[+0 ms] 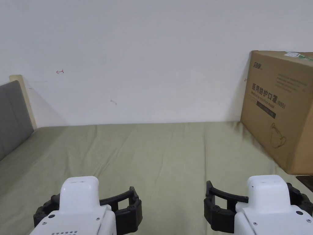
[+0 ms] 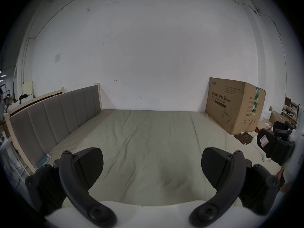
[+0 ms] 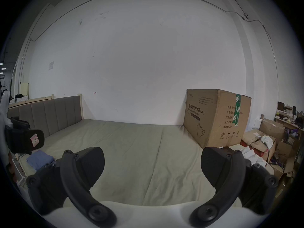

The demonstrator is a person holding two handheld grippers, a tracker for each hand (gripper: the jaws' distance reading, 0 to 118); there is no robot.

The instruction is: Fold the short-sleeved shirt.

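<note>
A folded blue garment (image 3: 40, 159), possibly the short-sleeved shirt though this could not be confirmed, was seen at the bed's (image 1: 171, 153) near left edge, beside the grey headboard (image 2: 54, 114). The left gripper (image 2: 152, 164) was held above the near edge of the olive sheet, its 2 jaws spread wide with nothing between them. The right gripper (image 3: 152, 164) was held likewise, wide apart and empty. A cardboard box (image 1: 281, 110) was stood at the far right corner against the wall (image 1: 152, 55).

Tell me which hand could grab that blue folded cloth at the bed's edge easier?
Probably the left gripper: the blue cloth lies just beside it, and its fingers are open. The right gripper hovers over the middle of the bed, farther away.
</note>
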